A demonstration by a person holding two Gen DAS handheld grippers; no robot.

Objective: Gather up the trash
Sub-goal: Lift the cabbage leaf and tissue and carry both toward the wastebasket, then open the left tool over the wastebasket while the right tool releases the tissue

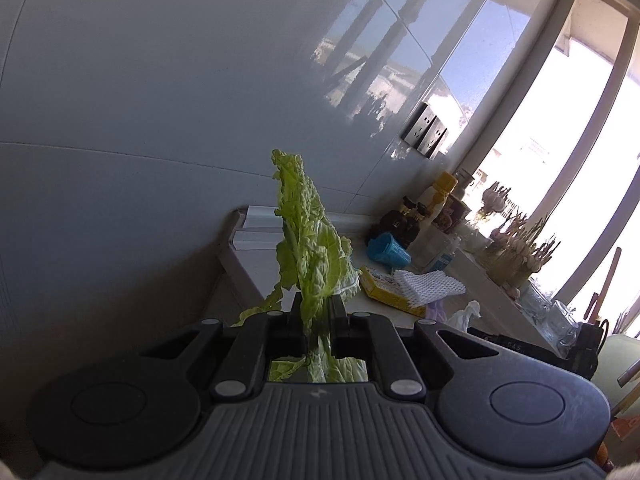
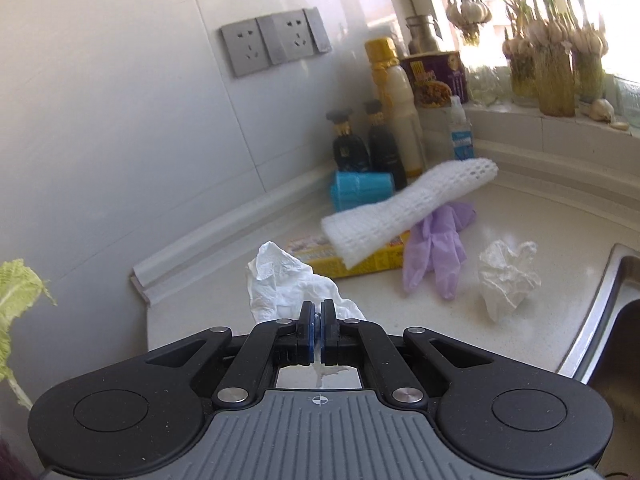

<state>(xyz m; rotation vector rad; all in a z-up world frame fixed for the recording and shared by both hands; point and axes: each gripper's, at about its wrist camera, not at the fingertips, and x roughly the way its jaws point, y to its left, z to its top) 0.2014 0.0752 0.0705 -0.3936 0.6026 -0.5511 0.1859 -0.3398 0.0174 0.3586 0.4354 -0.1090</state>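
One crinkled pale-green cabbage leaf [image 1: 306, 256], upright, limp-edged.

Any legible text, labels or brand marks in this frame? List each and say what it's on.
None can be read for certain.
Purple can: yellow print, blurred.
Yellow box: print too small.
Clear bottle: blue label, unreadable.
Two dark bottles: gold labels, unreadable.
Wall sockets: no lettering visible.
Black thing at the left view's right edge: faint letters, too small.
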